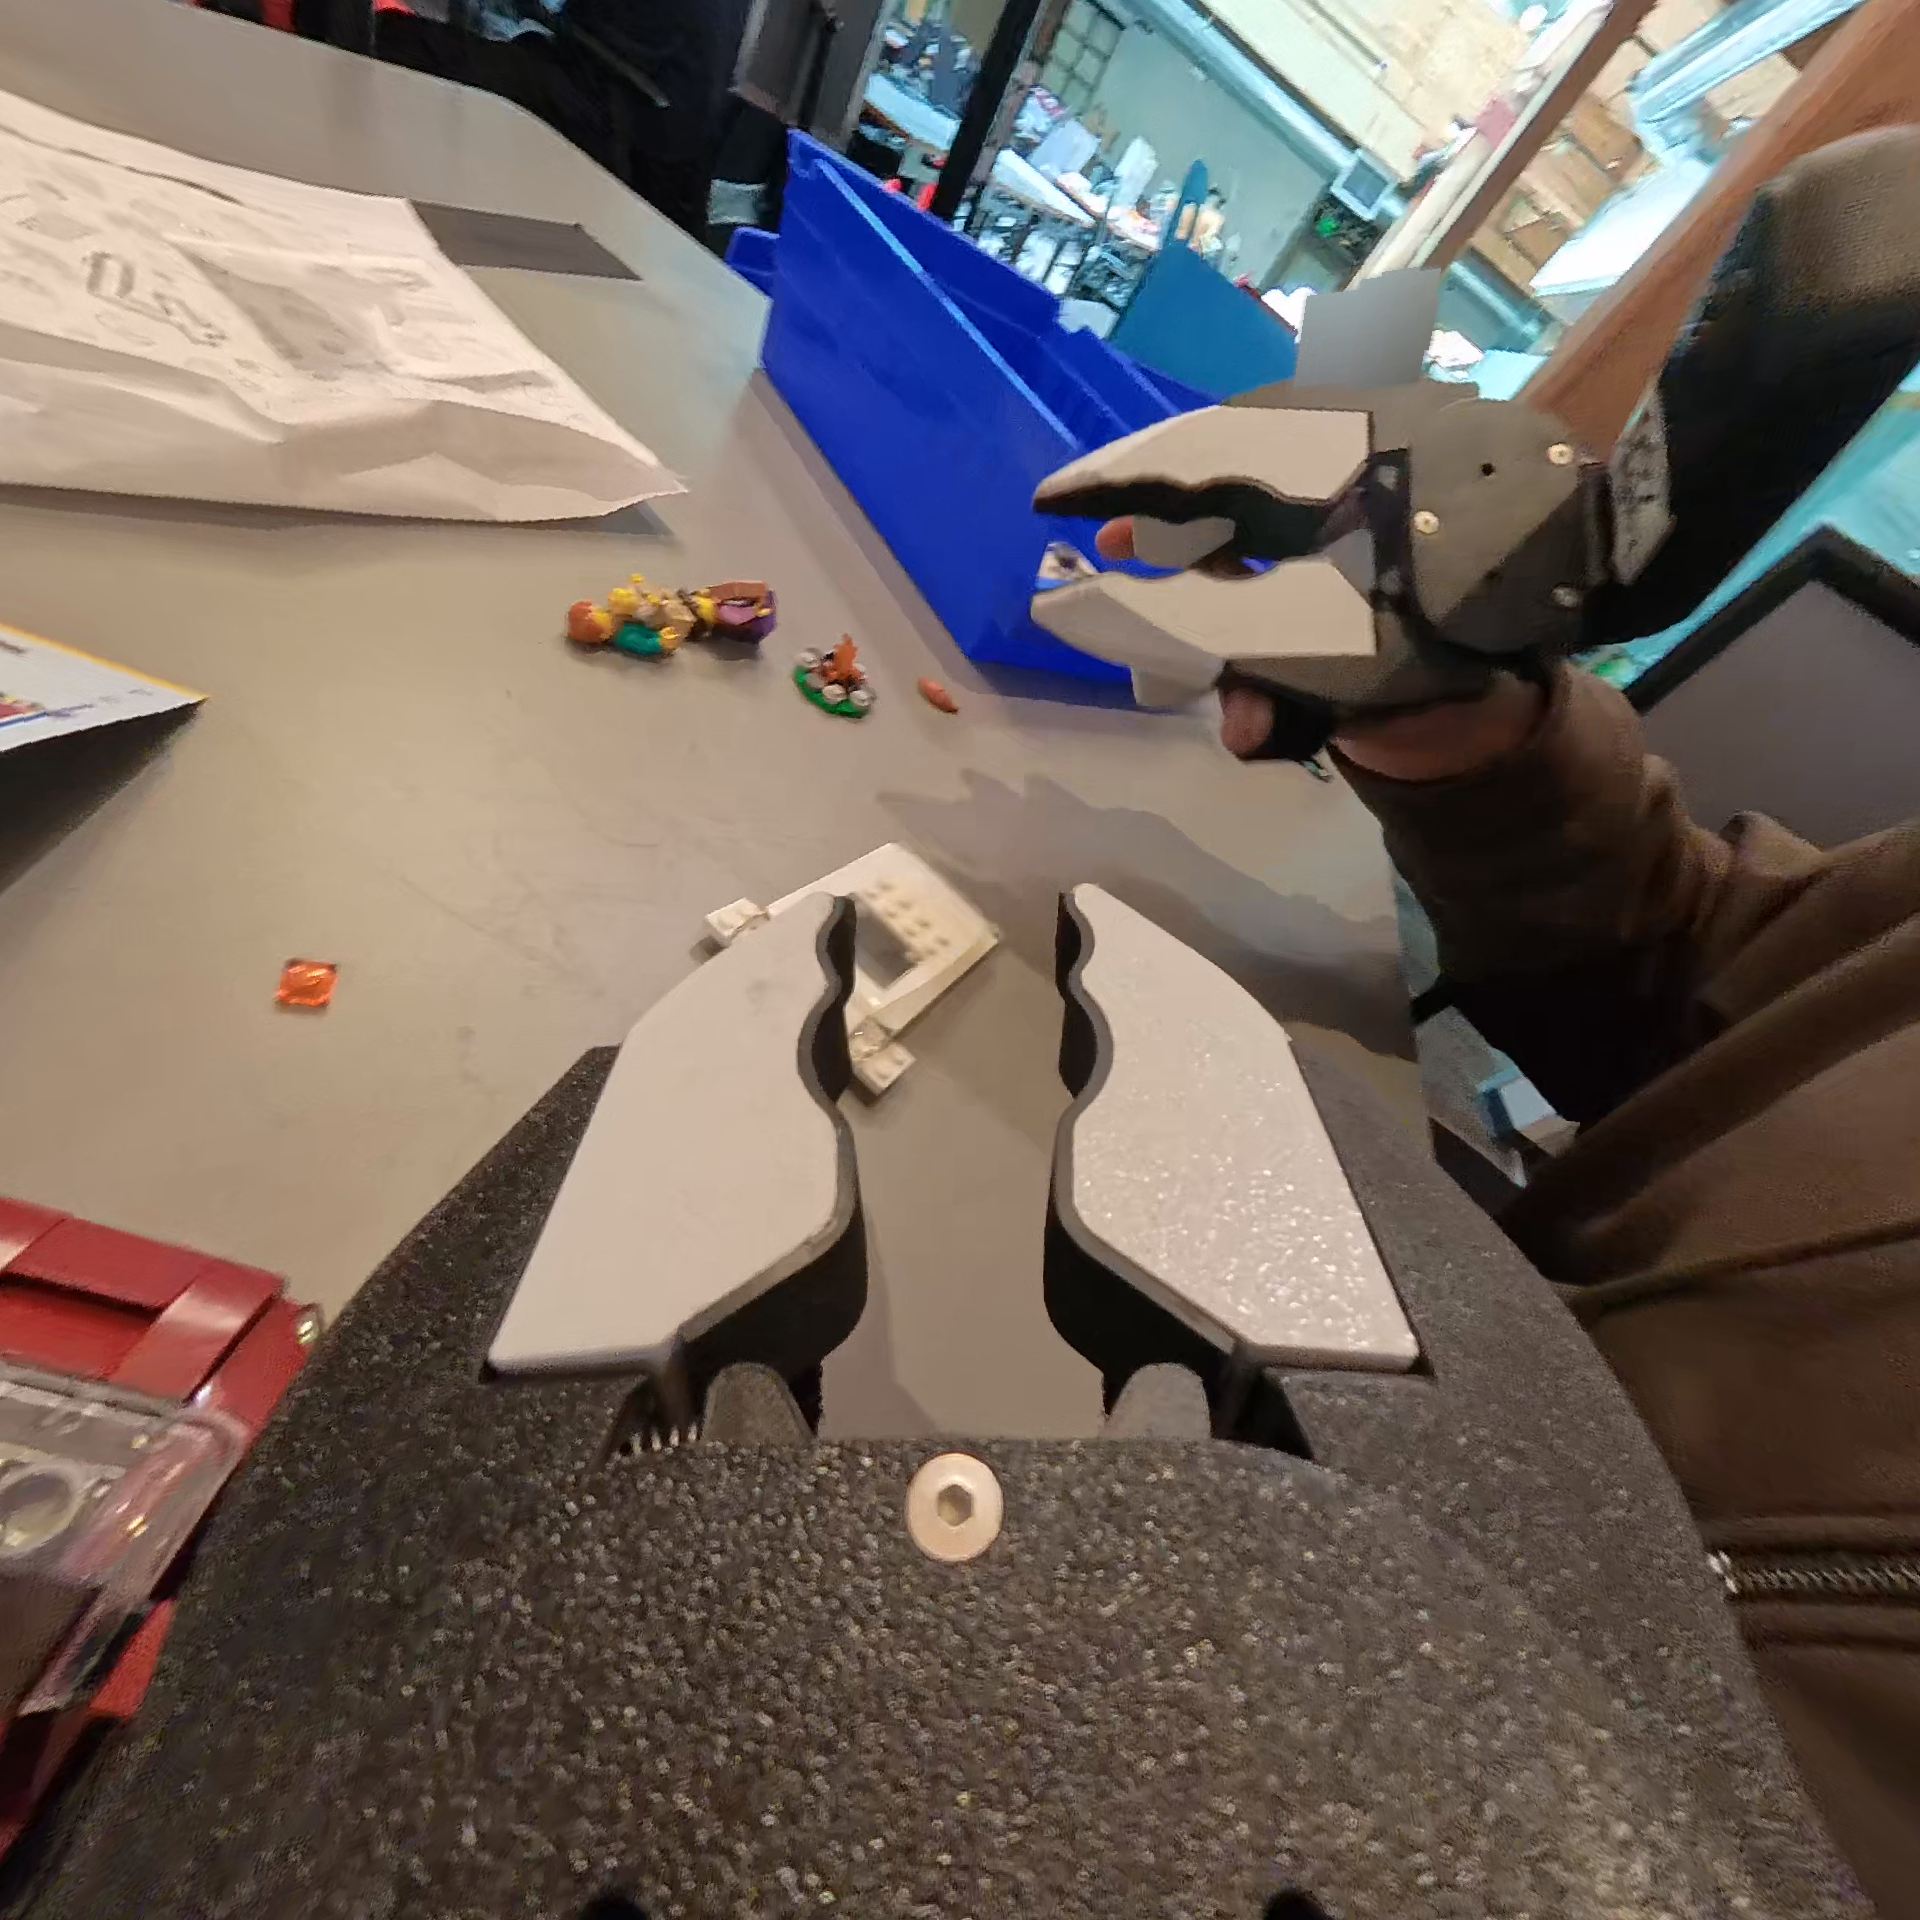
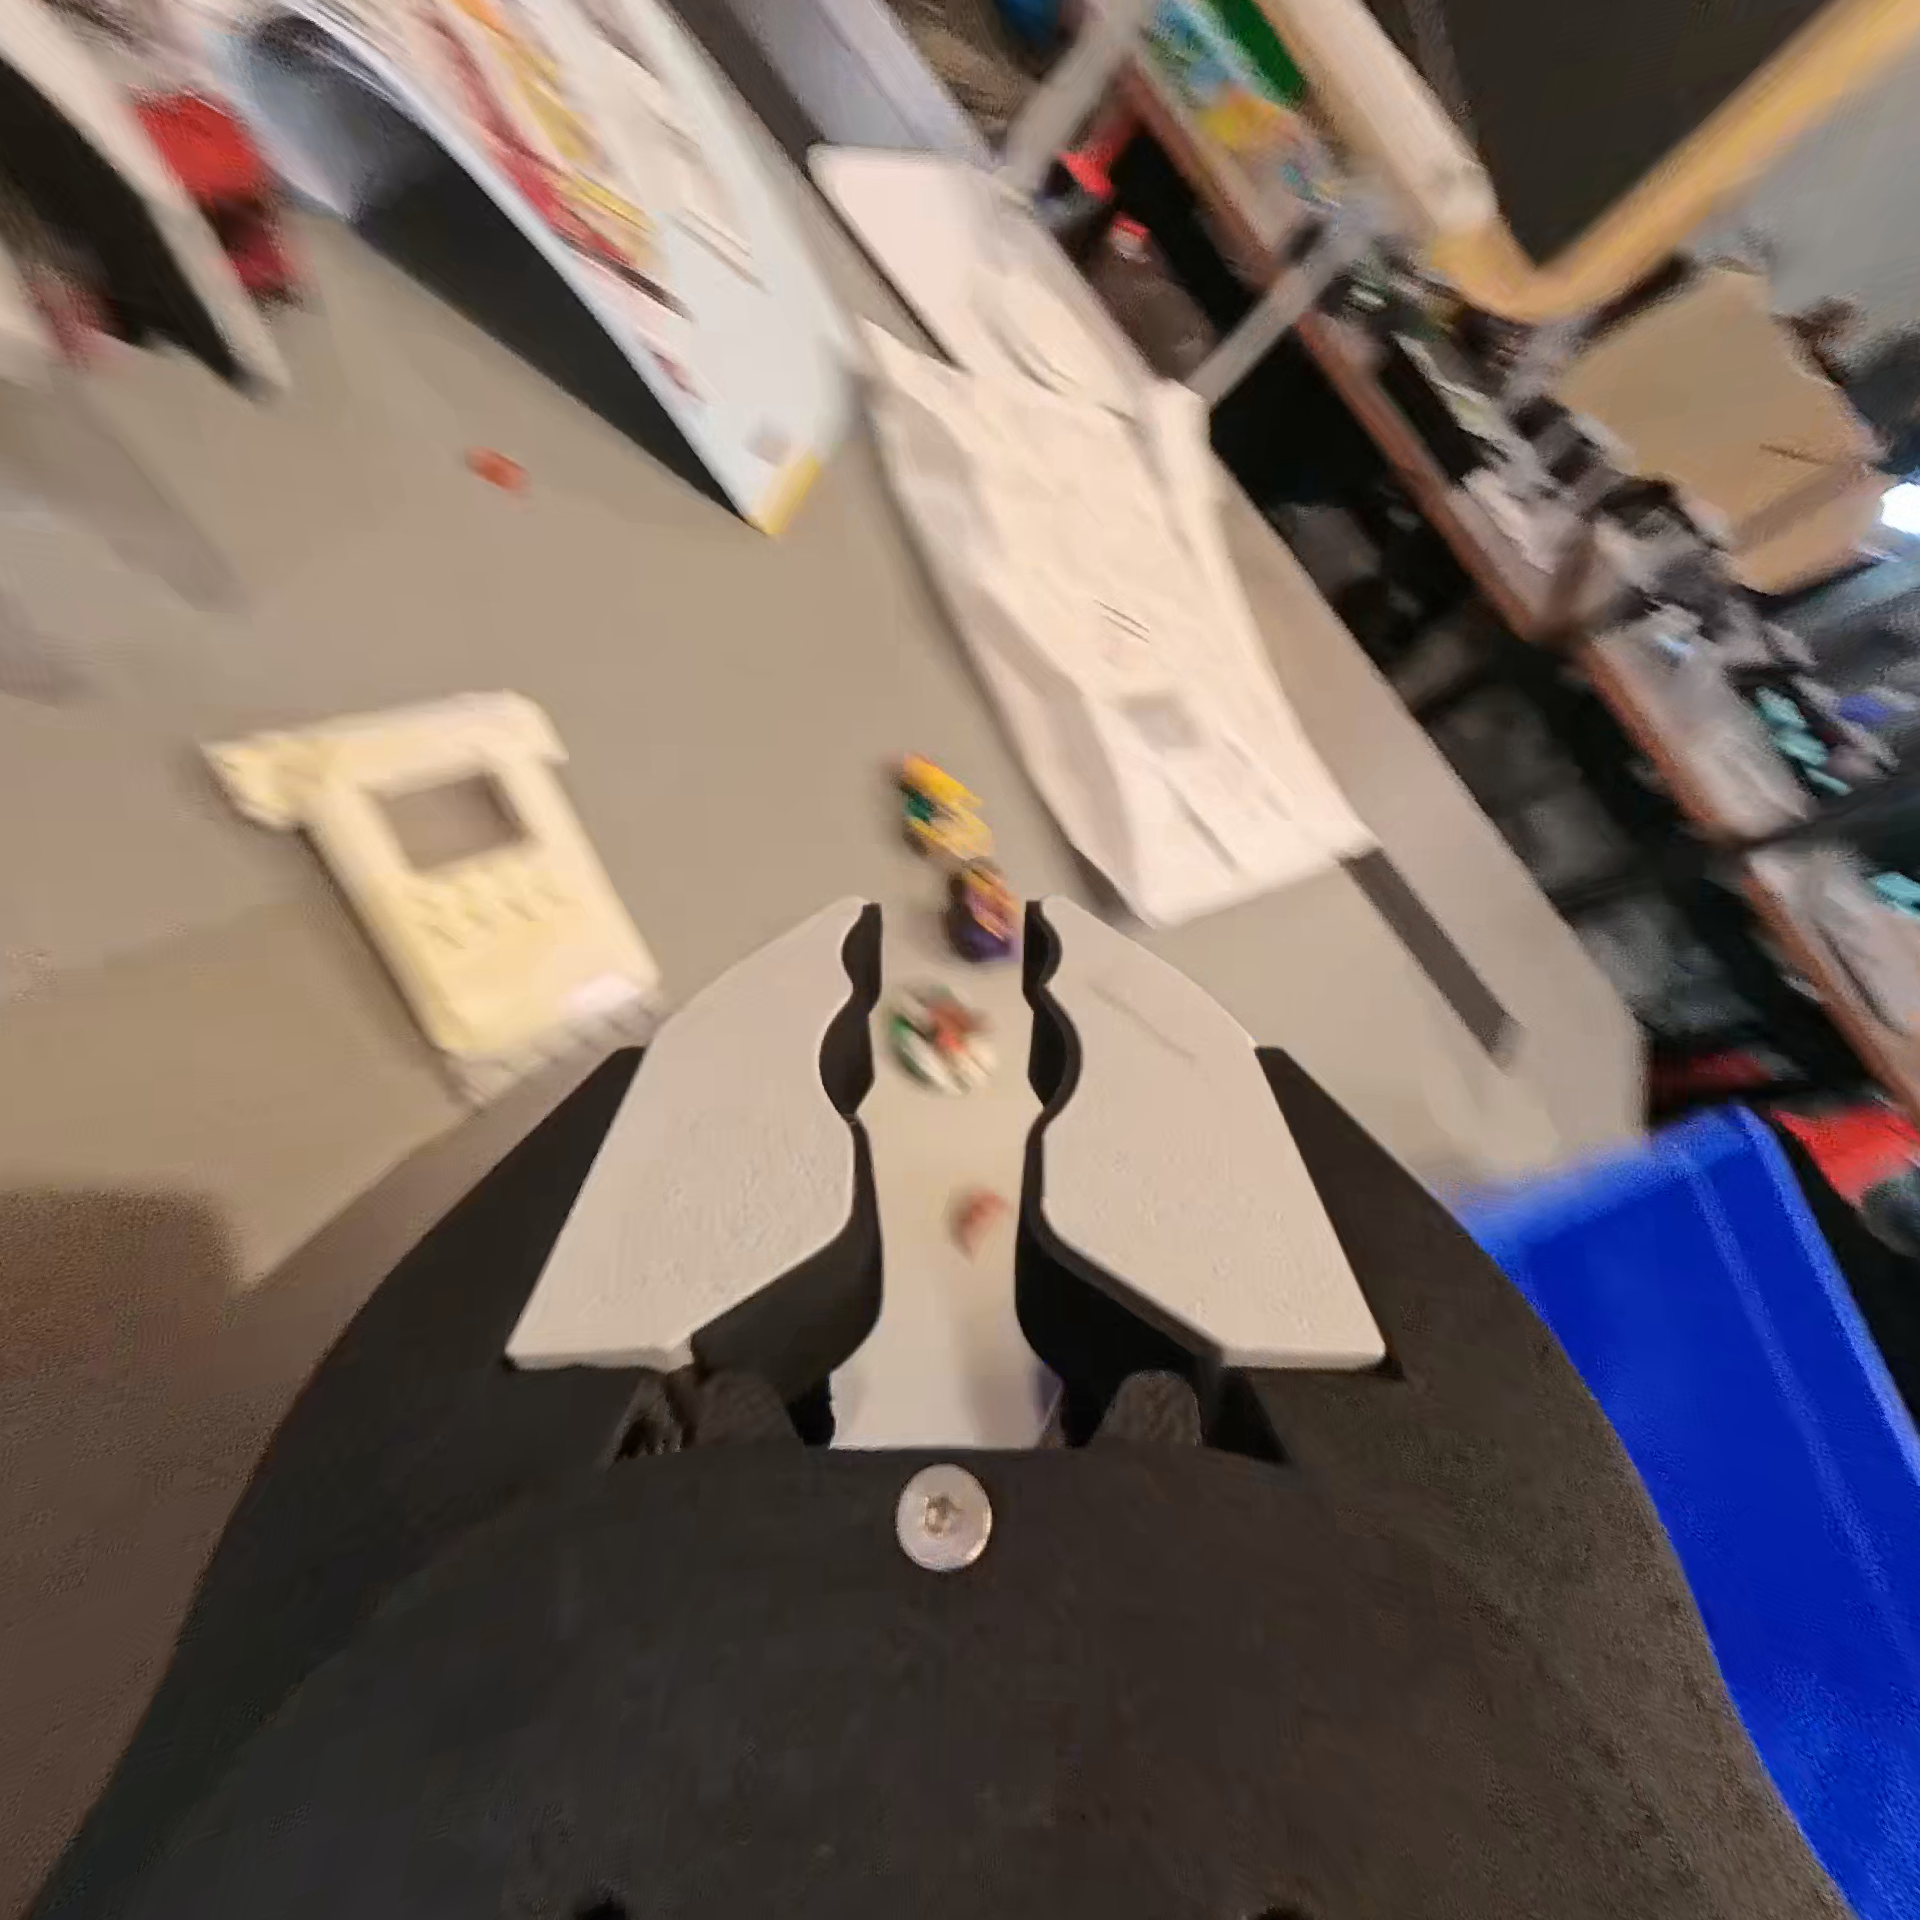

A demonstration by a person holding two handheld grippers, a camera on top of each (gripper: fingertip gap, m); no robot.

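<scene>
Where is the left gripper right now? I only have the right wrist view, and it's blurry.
Observer: The left gripper is open over the white brick-built panel, with nothing gripped.
Operator: Is my right gripper resting on the table?
Observer: No. The left wrist view shows the right gripper held in the air by a gloved hand, in front of the blue bin.
Operator: What is the green blur between my fingers?
Observer: It is a small round green base with orange and pale pieces on top. It lies on the grey table, well below the gripper and not gripped.
</scene>
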